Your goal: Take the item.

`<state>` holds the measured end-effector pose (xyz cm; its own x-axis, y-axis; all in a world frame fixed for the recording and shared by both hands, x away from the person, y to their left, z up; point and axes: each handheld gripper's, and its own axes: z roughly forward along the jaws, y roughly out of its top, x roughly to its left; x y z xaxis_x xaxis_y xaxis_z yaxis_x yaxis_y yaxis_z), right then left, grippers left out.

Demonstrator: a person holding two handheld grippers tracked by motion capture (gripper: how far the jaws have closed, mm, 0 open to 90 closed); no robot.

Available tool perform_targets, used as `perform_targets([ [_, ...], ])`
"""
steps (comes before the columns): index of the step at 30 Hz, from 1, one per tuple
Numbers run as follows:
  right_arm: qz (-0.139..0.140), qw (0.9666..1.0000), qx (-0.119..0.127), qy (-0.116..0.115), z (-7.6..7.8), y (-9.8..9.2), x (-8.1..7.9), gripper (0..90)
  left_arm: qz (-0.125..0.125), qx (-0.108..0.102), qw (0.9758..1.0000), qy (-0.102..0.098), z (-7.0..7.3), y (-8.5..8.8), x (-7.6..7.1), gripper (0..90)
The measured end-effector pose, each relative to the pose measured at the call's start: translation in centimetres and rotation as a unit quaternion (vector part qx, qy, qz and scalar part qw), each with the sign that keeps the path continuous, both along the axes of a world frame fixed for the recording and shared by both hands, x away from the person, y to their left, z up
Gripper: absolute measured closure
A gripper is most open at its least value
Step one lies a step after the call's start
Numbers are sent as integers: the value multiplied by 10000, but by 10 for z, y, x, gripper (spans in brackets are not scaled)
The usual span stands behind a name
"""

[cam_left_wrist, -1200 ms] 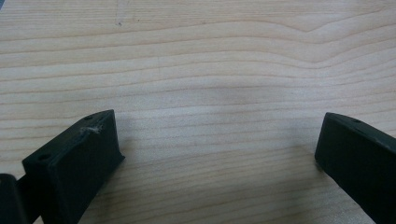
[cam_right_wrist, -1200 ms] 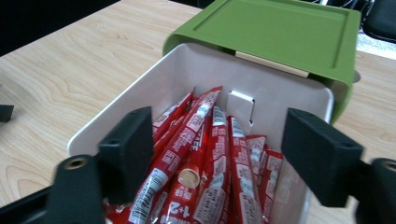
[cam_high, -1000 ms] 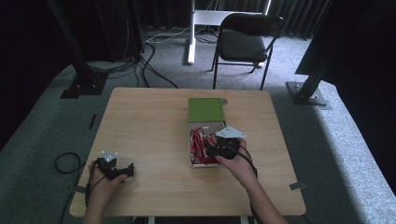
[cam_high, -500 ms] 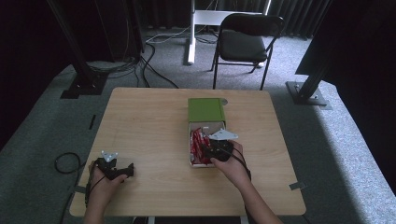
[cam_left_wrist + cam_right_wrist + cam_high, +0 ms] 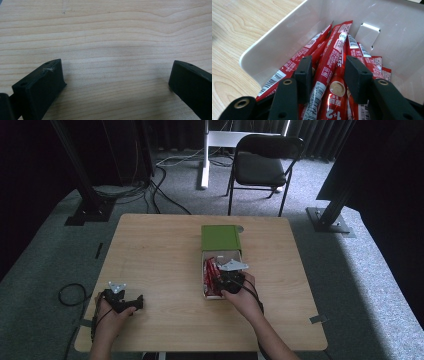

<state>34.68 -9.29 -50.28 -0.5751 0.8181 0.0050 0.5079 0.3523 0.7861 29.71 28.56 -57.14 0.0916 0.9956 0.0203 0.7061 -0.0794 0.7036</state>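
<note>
**Bench stock: tongs, box, red sachets**

Left tongs (image 5: 137, 302): resting on the bench (image 5: 160, 250) near its front left corner, held by the left hand (image 5: 107, 312); jaws spread wide over bare wood, nothing between them.

Box (image 5: 223, 255): white, green lid (image 5: 220, 237) folded back, at bench centre.

Sachets (image 5: 332, 62): red sticks piled inside the box.

Right tongs (image 5: 327, 72): lowered into the box, jaws have just been closing, straddling one sachet; contact with the pads cannot be told.
</note>
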Motion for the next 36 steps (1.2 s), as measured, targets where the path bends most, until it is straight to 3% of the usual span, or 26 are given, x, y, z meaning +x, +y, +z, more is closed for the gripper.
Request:
perform_targets([
  [8, 28, 9995, -303, -116, -4, 4, 0, 608, 0, 0, 10000, 0, 0, 0, 0, 7],
  [12, 35, 9993, -337, -154, -4, 3, 0, 703, -1, 1, 10000, 1, 0, 0, 0, 7],
  [15, -65, 9999, -66, -130, -1, -2, 1, 815, -1, 1, 10000, 2, 0, 0, 0, 7],
  [23, -31, 9998, 220, 17, 6, -8, -3, 823, 0, 0, 10000, 1, 0, 0, 0, 7],
  [36, 47, 9986, 487, -188, 31, -18, -14, 824, 12, -12, 10000, -14, 0, 0, 0, 7],
])
